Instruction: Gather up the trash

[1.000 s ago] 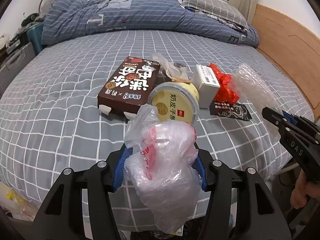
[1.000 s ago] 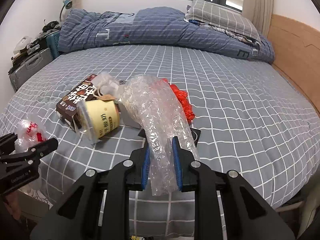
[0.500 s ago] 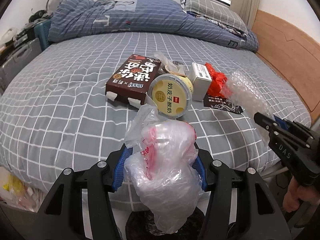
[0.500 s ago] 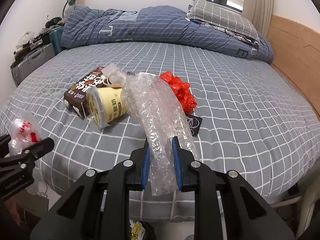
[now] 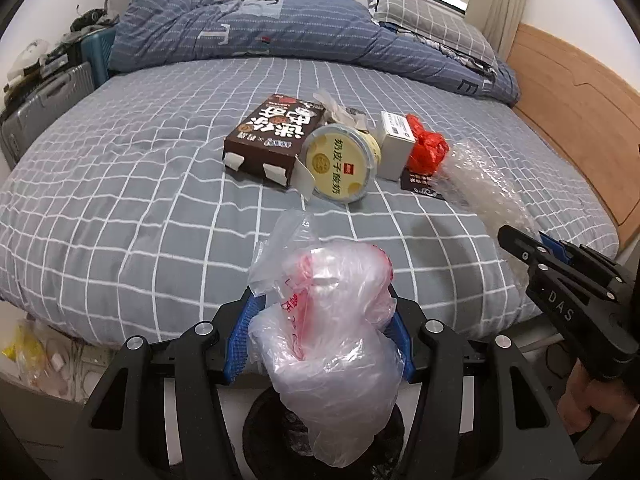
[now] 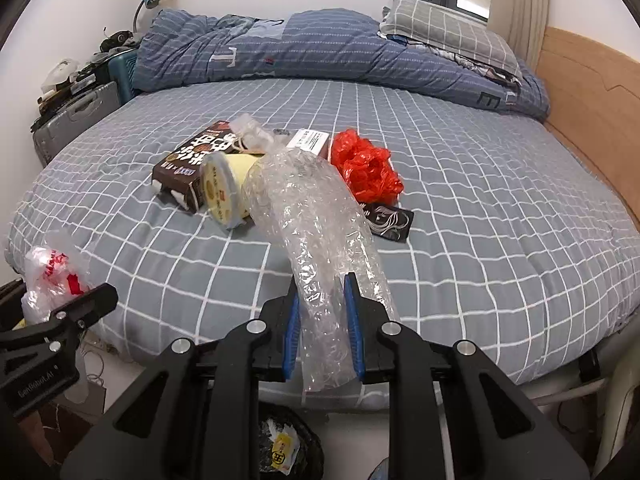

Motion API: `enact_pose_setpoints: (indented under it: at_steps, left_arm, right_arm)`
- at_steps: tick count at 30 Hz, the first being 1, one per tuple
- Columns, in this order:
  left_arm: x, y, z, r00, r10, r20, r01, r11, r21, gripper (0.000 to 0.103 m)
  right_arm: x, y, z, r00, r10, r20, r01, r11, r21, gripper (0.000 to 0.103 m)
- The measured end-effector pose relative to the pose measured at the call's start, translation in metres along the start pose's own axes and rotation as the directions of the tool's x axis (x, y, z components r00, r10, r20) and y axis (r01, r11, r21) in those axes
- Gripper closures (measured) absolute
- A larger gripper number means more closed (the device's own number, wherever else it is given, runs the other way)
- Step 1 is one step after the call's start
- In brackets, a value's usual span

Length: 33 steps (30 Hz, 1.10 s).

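Note:
My left gripper is shut on a crumpled clear plastic bag with red print, held off the bed's near edge above a black-lined bin. My right gripper is shut on a roll of bubble wrap, also past the bed edge; the bin shows below it. On the grey checked bed lie a brown box, a yellow lidded cup, a white box, a red plastic bag and a black sachet.
A rolled blue duvet and a pillow lie at the far side. The wooden headboard runs along the right. Suitcases stand at the left. Cables and clutter lie on the floor under the bed edge.
Both grippers have drawn back from the bed with their loads. The bed's near edge and the bin below have come into view.

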State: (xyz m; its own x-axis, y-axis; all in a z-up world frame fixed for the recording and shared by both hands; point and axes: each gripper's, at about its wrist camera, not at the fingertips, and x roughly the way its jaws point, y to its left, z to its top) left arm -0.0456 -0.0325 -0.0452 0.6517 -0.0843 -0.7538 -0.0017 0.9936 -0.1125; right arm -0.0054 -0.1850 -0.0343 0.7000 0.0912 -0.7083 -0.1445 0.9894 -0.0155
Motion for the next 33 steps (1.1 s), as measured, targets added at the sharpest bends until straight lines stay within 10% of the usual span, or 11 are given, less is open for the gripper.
enact_pose_setpoints:
  at_steps: [33]
  left_arm:
    - [-0.06,0.014,-0.083,0.994,-0.015,-0.111,0.004,0.995,-0.1,0.048]
  right_arm:
    - [-0.071,0.01,-0.063,0.996,0.046,-0.077,-0.044,0.999,0.032,0.083]
